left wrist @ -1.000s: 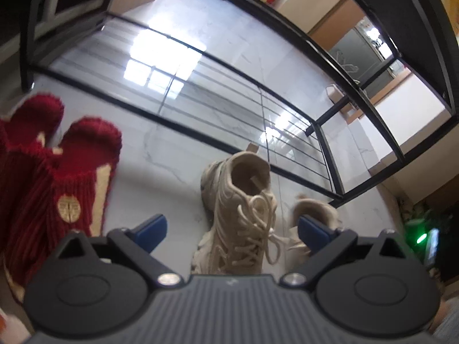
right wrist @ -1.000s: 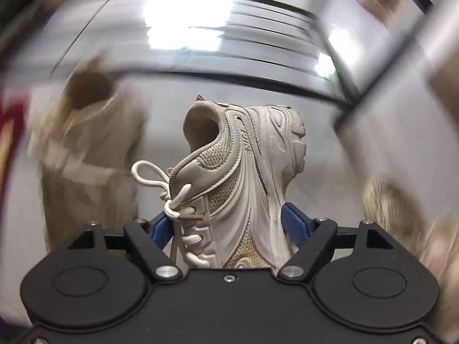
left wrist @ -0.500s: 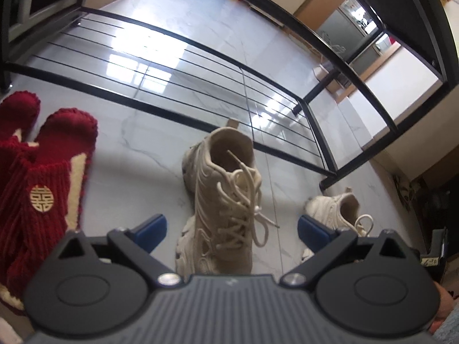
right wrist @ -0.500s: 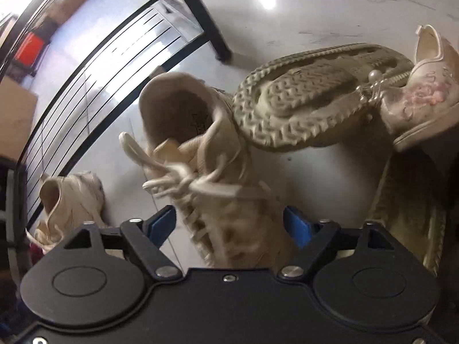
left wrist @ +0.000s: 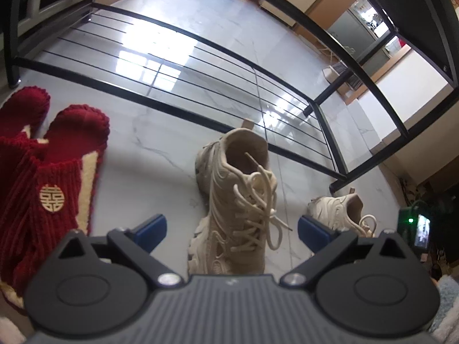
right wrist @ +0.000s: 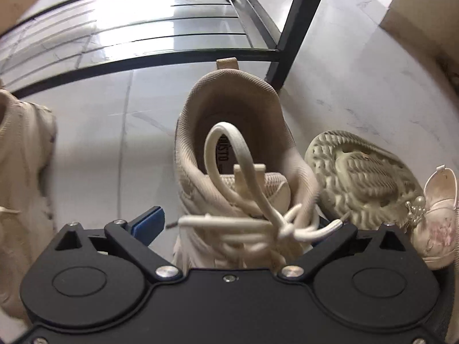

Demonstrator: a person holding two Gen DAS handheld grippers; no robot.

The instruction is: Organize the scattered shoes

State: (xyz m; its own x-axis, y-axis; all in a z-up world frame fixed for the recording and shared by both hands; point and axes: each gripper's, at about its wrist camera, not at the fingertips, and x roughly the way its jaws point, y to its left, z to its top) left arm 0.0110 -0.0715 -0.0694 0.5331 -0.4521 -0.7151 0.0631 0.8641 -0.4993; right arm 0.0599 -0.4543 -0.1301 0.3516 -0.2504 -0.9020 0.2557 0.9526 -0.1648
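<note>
A beige laced sneaker (left wrist: pixel 238 189) stands on the pale floor just ahead of my left gripper (left wrist: pixel 232 229), which is open and holds nothing. Its mate (left wrist: pixel 338 209) stands to the right by the rack's leg. In the right wrist view that mate (right wrist: pixel 229 109) sits upright between the jaws of my right gripper (right wrist: pixel 235 226). Those jaws are opening, and the left pad (right wrist: pixel 149 225) stands clear of the shoe. Laces hide the right pad. The first sneaker (right wrist: pixel 23 172) shows blurred at the left edge.
A black metal shoe rack (left wrist: pixel 172 109) with thin bars spans the floor behind the sneakers; its leg (right wrist: pixel 295 28) stands just beyond the right one. Red knitted slippers (left wrist: pixel 43 172) lie on the left. An overturned sole (right wrist: pixel 358 177) and a pearl-trimmed pink shoe (right wrist: pixel 436 223) lie right.
The right gripper carried the sneaker down from mid-air to the floor by the rack leg, and its jaws have widened off it. That sneaker has come into the left view.
</note>
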